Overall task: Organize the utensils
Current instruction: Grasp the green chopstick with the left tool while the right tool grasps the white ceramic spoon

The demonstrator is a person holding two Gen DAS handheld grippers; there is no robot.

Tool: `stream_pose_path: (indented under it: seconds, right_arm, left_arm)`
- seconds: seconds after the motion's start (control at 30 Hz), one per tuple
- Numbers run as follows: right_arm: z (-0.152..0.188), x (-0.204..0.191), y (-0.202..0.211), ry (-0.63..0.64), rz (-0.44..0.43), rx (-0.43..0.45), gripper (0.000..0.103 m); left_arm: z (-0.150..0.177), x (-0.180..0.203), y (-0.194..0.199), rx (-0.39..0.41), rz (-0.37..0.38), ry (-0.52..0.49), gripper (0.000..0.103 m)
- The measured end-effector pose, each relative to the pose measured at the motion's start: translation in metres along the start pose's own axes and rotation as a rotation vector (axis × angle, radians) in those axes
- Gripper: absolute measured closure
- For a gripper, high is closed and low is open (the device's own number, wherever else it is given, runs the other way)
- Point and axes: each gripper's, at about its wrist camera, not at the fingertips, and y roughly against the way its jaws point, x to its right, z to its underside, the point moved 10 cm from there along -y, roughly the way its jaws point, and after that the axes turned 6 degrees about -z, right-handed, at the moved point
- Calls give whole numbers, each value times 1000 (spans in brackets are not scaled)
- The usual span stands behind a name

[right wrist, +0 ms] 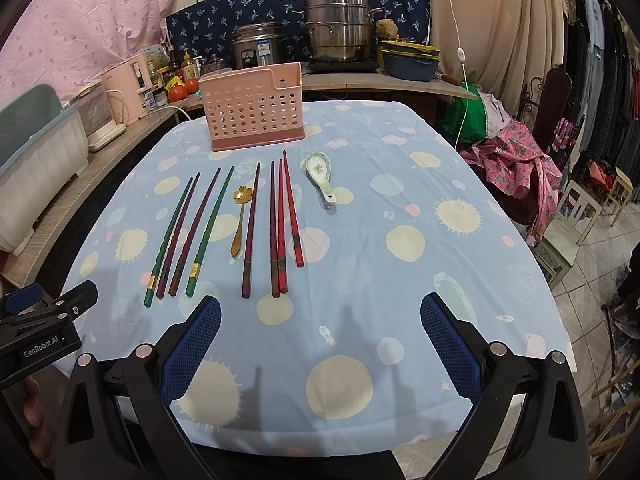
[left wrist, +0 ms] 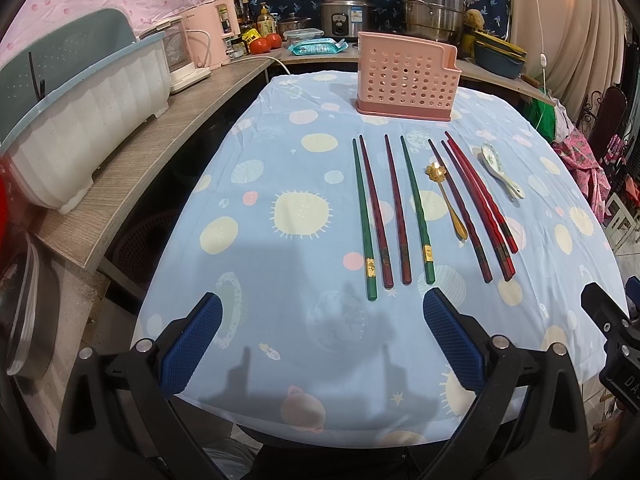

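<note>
Near table edge bare ahead of both grippers. Chopsticks (right wrist: 208, 236) and spoons lie mid-table. Pink holder (right wrist: 254, 108) blocks the far edge.

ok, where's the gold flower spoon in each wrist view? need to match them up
Left wrist: gold flower spoon lies right of centre, between the right-hand green chopstick and the dark red chopsticks.
Right wrist: gold flower spoon lies left of centre, just right of that green chopstick.
Shared landmark: the pink utensil basket stands beyond the row in both.
</note>
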Motion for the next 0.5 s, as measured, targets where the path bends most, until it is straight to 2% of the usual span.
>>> stream_pose_path:
  seconds: [0.27,0.5]
  right_arm:
    - [-1,1,-11,-11,4,-15,7]
    - [-8,12,-31,-25,20,-30,7]
  left_arm:
    - [-6,0,-16,-29,10,18,7]
    - [-13,-5,-60,-86,11,57,7]
